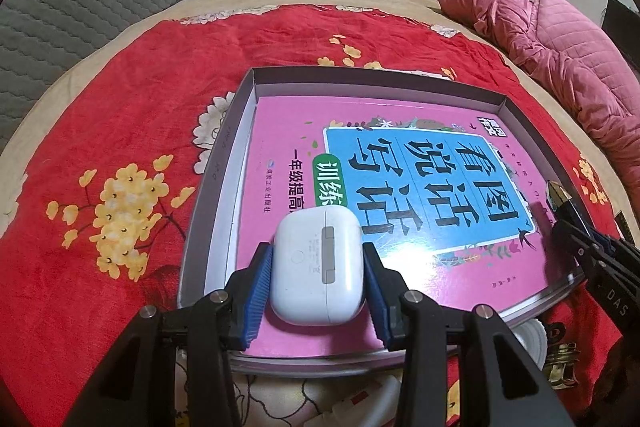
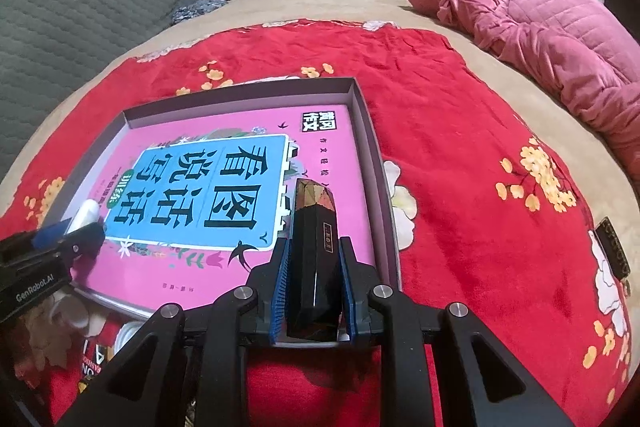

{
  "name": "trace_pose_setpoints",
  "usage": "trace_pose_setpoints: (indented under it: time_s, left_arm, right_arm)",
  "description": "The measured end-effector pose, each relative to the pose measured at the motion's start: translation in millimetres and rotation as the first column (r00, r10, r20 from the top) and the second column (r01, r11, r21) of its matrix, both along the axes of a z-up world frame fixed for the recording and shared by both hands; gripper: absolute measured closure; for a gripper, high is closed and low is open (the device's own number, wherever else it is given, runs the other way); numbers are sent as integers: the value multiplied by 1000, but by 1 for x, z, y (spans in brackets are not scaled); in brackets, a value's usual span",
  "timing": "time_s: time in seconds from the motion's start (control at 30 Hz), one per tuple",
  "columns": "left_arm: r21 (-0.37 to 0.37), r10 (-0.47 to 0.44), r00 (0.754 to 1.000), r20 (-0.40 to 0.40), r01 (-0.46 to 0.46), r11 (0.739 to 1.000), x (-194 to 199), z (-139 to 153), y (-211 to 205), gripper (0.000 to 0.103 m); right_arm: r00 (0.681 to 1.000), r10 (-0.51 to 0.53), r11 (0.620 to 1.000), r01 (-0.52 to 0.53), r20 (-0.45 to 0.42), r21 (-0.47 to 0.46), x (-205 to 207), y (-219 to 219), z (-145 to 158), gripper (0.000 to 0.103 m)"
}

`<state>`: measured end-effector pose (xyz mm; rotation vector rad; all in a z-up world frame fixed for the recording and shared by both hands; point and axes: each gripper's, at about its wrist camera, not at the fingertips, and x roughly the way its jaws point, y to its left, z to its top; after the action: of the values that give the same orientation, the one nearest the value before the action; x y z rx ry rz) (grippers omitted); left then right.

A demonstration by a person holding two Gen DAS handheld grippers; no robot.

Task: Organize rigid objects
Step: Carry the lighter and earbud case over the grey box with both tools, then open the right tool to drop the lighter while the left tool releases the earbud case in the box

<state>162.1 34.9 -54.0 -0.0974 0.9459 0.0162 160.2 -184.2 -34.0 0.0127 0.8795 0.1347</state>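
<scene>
My left claw (image 1: 318, 263) grips the white earbud case (image 1: 318, 263); my right claw (image 2: 314, 267) clamps a dark faceted bar (image 2: 312, 247), both above the pink book (image 1: 280, 131) in the tray (image 1: 248, 87).

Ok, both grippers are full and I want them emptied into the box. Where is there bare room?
The pink book fills the shallow box; its cover ahead of the white earbud case and left of the dark faceted box lies bare. Free strips run along the box's far and left walls. The blanket by the near edge is cluttered.
</scene>
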Motion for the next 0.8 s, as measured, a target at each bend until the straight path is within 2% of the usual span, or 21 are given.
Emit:
trace_pose_setpoints:
  time_s: [0.5, 0.6, 0.73, 0.8]
  left_arm:
    - [2, 2, 1000, -8, -2, 1000, -2, 0, 2, 59]
    - [3, 1, 1000, -10, -1, 1000, -3, 0, 3, 59]
    - [0, 4, 1000, -19, -4, 1000, -3, 0, 4, 59]
    - [2, 5, 1000, -20, -5, 1000, -4, 1, 5, 59]
  right_arm:
    - [1000, -17, 999, 16, 16, 29, -8, -10, 7, 78]
    - [1000, -11, 998, 9, 29, 61, -15, -16, 9, 78]
    - [998, -1, 998, -2, 63, 60, -29, -18, 14, 77]
    - [996, -4, 997, -3, 84, 73, -38, -21, 17, 74]
